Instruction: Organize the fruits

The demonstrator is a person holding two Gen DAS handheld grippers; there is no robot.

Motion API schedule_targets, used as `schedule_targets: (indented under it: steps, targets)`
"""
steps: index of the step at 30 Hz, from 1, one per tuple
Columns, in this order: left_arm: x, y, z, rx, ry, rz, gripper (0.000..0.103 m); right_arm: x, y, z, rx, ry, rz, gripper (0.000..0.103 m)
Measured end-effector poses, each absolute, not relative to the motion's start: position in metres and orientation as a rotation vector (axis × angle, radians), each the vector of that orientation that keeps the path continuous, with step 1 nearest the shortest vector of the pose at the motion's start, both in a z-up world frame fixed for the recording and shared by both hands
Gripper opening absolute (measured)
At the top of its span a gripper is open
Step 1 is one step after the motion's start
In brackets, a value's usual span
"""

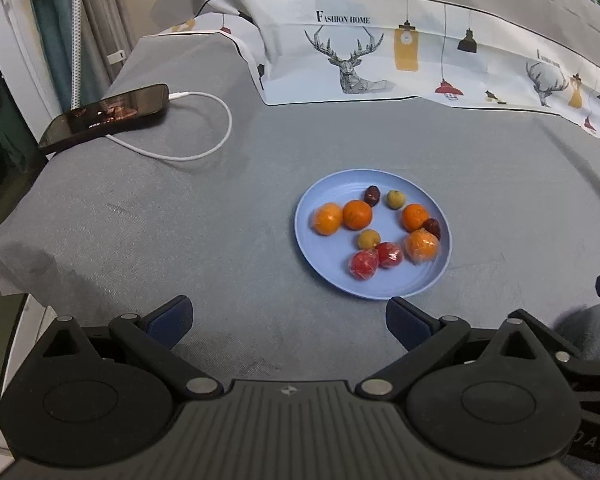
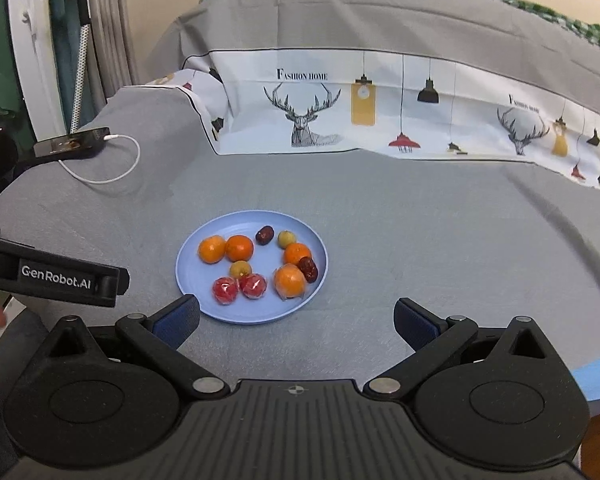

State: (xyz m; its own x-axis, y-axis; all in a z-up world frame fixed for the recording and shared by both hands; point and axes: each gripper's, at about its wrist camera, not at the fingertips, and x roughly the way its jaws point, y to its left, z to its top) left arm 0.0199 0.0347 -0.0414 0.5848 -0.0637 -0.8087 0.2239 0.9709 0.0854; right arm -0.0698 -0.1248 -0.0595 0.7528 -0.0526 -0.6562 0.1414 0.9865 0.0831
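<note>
A light blue plate (image 1: 380,286) sits on the grey cloth and holds all the fruit. On it are several oranges (image 1: 357,214), two red wrapped fruits (image 1: 364,264), two dark dates (image 1: 372,195) and two small yellow-green fruits (image 1: 396,199). My left gripper (image 1: 288,312) is open and empty, hanging near the plate's front edge with the plate ahead and to the right. My right gripper (image 2: 296,312) is also open and empty. From it the plate (image 2: 256,314) lies ahead and to the left, with the oranges (image 2: 239,247) and red fruits (image 2: 225,290) in plain sight. The left gripper's body (image 2: 60,280) shows at the left.
A dark phone (image 1: 108,114) with a white charging cable (image 1: 204,148) lies near the table's far left corner, where the cloth drops off. A printed cloth with deer and lamps (image 1: 380,60) drapes along the back. A blue strip (image 2: 596,376) shows at the near right.
</note>
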Motion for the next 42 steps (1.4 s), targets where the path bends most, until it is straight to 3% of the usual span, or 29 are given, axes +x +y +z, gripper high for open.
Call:
schedule_targets:
  steps: [42]
  targets:
    - [0.012, 0.028, -0.038, 0.228, 0.902, -0.168, 0.103, -0.074, -0.118, -0.059, 0.104, 0.699, -0.124, 0.102]
